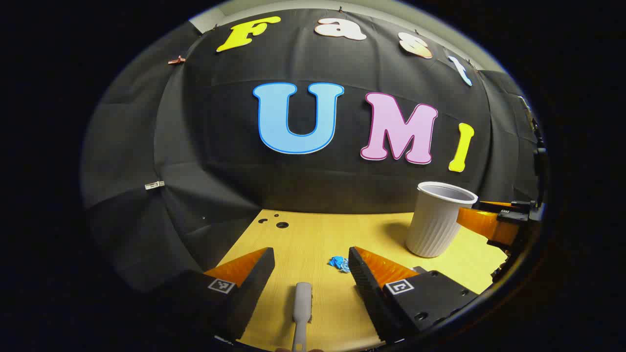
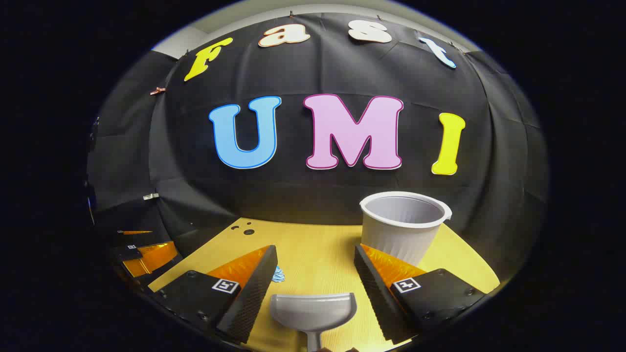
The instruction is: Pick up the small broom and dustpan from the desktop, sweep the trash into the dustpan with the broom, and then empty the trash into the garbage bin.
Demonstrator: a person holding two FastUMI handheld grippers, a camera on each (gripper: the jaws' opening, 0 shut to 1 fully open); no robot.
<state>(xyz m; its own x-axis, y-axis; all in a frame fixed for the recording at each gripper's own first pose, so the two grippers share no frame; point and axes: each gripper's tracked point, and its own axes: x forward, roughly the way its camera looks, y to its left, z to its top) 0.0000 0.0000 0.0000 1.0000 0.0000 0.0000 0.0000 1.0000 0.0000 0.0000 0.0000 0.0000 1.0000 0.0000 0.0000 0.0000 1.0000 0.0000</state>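
Yellow wood desktop (image 1: 313, 234), black cloth wall behind.
White ribbed cup (image 2: 402, 225) centre-right; both grippers (image 1: 309, 264) (image 2: 315, 266) spread over broom handle (image 1: 302, 313), dustpan (image 2: 314, 309); blue scrap (image 1: 338, 263).

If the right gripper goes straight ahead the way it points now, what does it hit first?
Most likely the dustpan, lying on the desktop between the open fingers of the right gripper. Beyond it the wood looks free; the garbage bin stands to the right. Depth is uncertain.
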